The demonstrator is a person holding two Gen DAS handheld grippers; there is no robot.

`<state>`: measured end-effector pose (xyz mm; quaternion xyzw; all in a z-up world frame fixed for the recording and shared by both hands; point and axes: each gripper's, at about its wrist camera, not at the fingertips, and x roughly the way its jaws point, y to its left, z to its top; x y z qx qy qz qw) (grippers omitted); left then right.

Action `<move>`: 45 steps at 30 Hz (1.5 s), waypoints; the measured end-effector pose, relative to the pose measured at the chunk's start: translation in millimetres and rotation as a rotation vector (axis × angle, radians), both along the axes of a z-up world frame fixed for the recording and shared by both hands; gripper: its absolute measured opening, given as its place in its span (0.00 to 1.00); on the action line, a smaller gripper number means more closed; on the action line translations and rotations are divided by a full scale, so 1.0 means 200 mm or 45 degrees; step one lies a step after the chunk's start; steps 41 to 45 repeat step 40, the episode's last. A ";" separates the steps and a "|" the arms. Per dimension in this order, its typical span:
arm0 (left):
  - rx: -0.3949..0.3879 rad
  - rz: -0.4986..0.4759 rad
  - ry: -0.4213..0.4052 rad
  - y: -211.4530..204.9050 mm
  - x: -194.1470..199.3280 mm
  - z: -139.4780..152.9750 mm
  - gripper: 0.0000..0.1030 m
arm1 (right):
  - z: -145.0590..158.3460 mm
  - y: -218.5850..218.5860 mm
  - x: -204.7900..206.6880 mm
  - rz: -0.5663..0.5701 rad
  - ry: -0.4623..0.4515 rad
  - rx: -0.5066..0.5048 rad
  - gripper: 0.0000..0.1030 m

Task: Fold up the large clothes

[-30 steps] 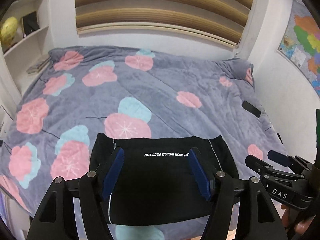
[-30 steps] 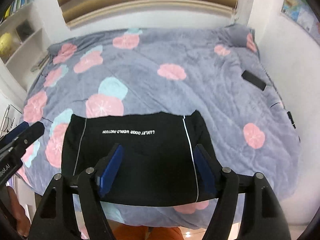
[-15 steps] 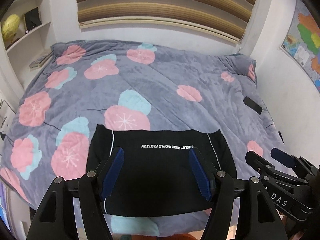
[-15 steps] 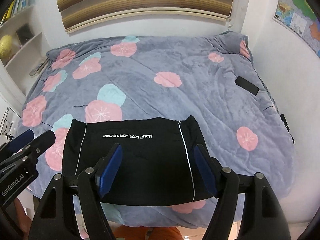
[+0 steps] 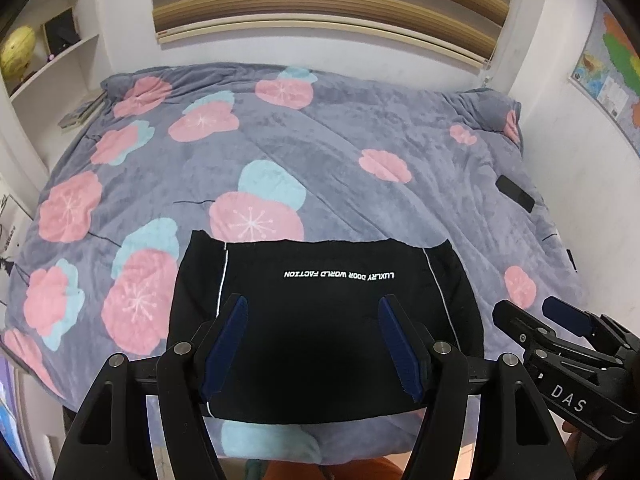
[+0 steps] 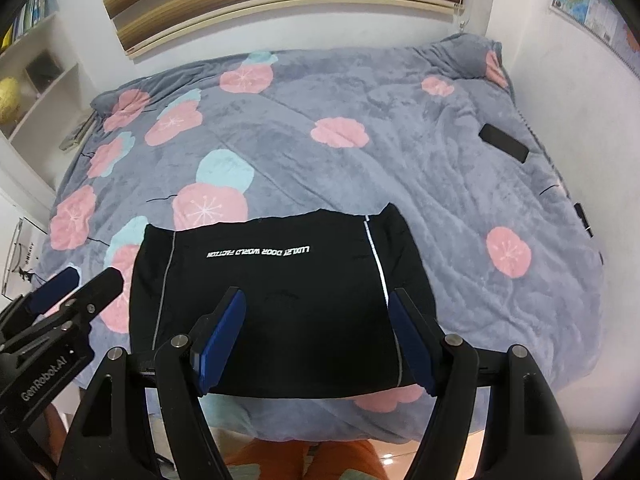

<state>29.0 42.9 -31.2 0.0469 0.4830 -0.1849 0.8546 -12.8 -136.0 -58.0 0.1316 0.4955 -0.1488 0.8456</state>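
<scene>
A folded black garment [image 5: 324,328] lies at lower centre of the frame on a floral blanket [image 5: 340,152]. The left gripper [image 5: 314,344] and right gripper [image 6: 316,344] hover above it, jaws spread and empty; the next fold likely calls for pinching both near corners evenly.

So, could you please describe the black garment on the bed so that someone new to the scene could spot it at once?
Start with the grey bedspread printed with pink and pale blue flowers. At its near edge lies the folded black garment, a flat rectangle. It is the only big dark thing there, with thin white piping down each side and one line of white lettering.
</scene>
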 end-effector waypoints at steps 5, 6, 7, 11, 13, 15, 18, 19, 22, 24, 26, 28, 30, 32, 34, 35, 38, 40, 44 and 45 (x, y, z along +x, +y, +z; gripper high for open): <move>0.023 -0.023 0.035 -0.03 0.01 -0.03 0.68 | -0.02 0.00 0.02 0.011 0.017 0.008 0.73; 0.024 -0.026 0.037 -0.03 0.01 -0.04 0.67 | -0.02 0.00 0.02 0.013 0.019 0.015 0.73; 0.025 -0.027 0.039 -0.04 0.01 -0.04 0.67 | -0.03 0.00 0.02 0.016 0.022 0.029 0.73; 0.028 -0.026 0.032 -0.05 0.00 -0.04 0.67 | -0.05 -0.01 0.03 0.006 0.034 0.055 0.73; 0.031 -0.029 0.029 -0.05 0.01 -0.05 0.68 | -0.05 -0.02 0.03 -0.001 0.036 0.056 0.73; 0.037 -0.030 0.027 -0.06 0.02 -0.05 0.68 | -0.06 -0.02 0.04 -0.007 0.036 0.055 0.73; 0.046 -0.034 0.027 -0.06 0.03 -0.06 0.68 | -0.06 -0.03 0.04 -0.004 0.038 0.056 0.73; 0.046 -0.035 0.026 -0.06 0.03 -0.06 0.68 | -0.06 -0.03 0.04 -0.003 0.041 0.057 0.73; 0.049 -0.029 0.013 -0.06 0.04 -0.06 0.68 | -0.06 -0.04 0.04 0.001 0.045 0.061 0.73; 0.072 -0.021 -0.007 -0.06 0.05 -0.05 0.68 | -0.07 -0.04 0.05 0.004 0.046 0.057 0.73; 0.095 -0.014 -0.017 -0.06 0.06 -0.06 0.68 | -0.07 -0.04 0.06 0.006 0.047 0.053 0.73; 0.105 -0.009 -0.018 -0.06 0.08 -0.06 0.68 | -0.08 -0.04 0.06 0.011 0.051 0.054 0.73; 0.107 -0.012 -0.017 -0.07 0.08 -0.06 0.67 | -0.08 -0.05 0.07 0.017 0.056 0.054 0.73; 0.116 -0.007 -0.028 -0.07 0.09 -0.06 0.67 | -0.08 -0.04 0.08 0.023 0.060 0.053 0.73; 0.126 -0.008 -0.041 -0.08 0.09 -0.06 0.67 | -0.09 -0.05 0.09 0.028 0.063 0.054 0.73; 0.123 -0.002 -0.059 -0.07 0.09 -0.06 0.67 | -0.09 -0.04 0.10 0.030 0.063 0.056 0.73; 0.131 0.020 -0.097 -0.06 0.10 -0.05 0.67 | -0.08 -0.03 0.11 0.038 0.062 0.047 0.73; 0.130 0.013 -0.087 -0.06 0.11 -0.06 0.67 | -0.09 -0.03 0.12 0.042 0.064 0.034 0.73; 0.130 0.013 -0.087 -0.06 0.11 -0.06 0.67 | -0.09 -0.03 0.12 0.042 0.064 0.034 0.73; 0.130 0.013 -0.087 -0.06 0.11 -0.06 0.67 | -0.09 -0.03 0.12 0.042 0.064 0.034 0.73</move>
